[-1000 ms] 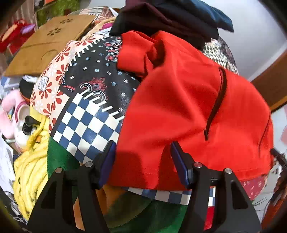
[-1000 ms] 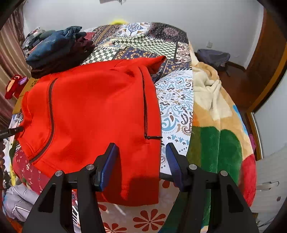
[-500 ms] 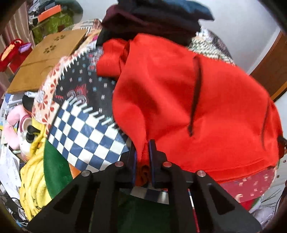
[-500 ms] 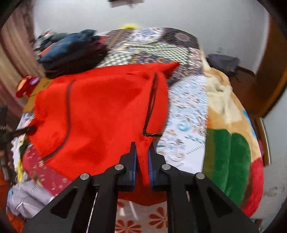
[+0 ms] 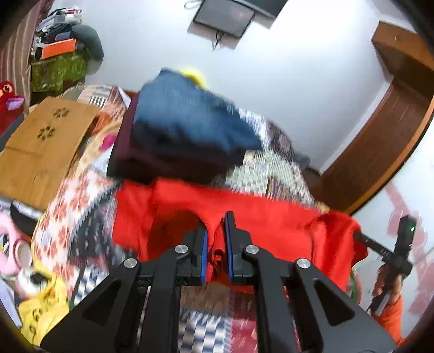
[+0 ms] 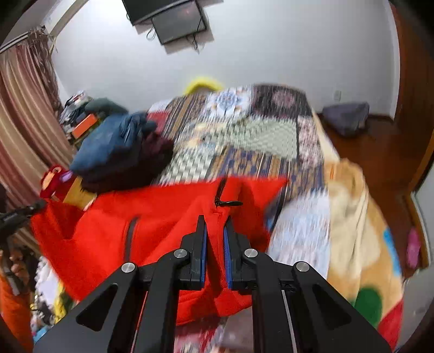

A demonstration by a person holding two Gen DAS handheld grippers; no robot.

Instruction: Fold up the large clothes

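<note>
A large red garment with dark zippers (image 5: pixel 271 217) lies across the patchwork bed, and it also shows in the right wrist view (image 6: pixel 168 222). My left gripper (image 5: pixel 216 228) is shut on one corner of its near hem and holds it raised. My right gripper (image 6: pixel 215 230) is shut on the other hem corner, just below a black zipper pull (image 6: pixel 229 203). The hem hangs between the two grippers above the bed. The right gripper also shows at the right edge of the left wrist view (image 5: pixel 390 255). Both views are blurred by motion.
A pile of dark blue and maroon folded clothes (image 5: pixel 184 135) sits at the back left of the bed (image 6: pixel 244 130). A cardboard sheet (image 5: pixel 40 146) lies left. A beige and green blanket (image 6: pixel 352 217) covers the right side. A wall TV (image 6: pixel 176 19) hangs ahead.
Both grippers closed on the red garment's hem, then lifted it and tilted upward, so the wall and TV came into view. The garment's near edge rose off the bed.
</note>
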